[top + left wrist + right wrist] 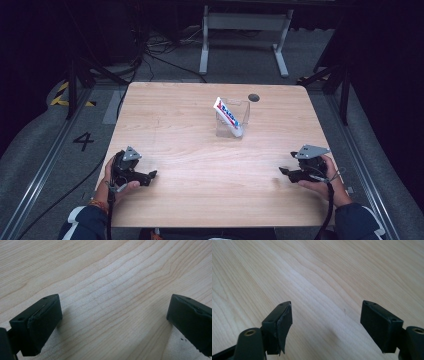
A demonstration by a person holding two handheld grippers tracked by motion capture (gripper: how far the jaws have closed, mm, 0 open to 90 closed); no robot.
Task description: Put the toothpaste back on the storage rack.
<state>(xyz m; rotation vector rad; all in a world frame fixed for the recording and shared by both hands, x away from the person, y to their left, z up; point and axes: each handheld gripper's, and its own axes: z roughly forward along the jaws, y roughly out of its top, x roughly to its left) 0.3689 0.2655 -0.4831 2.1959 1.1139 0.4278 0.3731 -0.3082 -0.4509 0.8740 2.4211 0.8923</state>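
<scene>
A light wooden table with rounded corners (165,130) is seen from the high view. A clear plastic cup (241,114) stands upright on the far half of the table, slightly right of centre, and a white toothpaste tube with red and blue print (228,117) is leaned diagonally inside it, the upper end projecting over the rim to the left. A small dark round hole (254,97) is located in the tabletop just behind the cup. The left black two-jaw gripper (150,175) is held low over the near left part of the table, jaws pointed toward the centre. In the left gripper view its jaws are released, spread wide, with bare wood grain between them. The right black two-jaw gripper (283,171) is held near the right table edge, jaws pointed leftward. In the right gripper view its jaws are likewise released, with nothing between the pads (284,323). Both grippers are positioned well apart from the cup and tube.
</scene>
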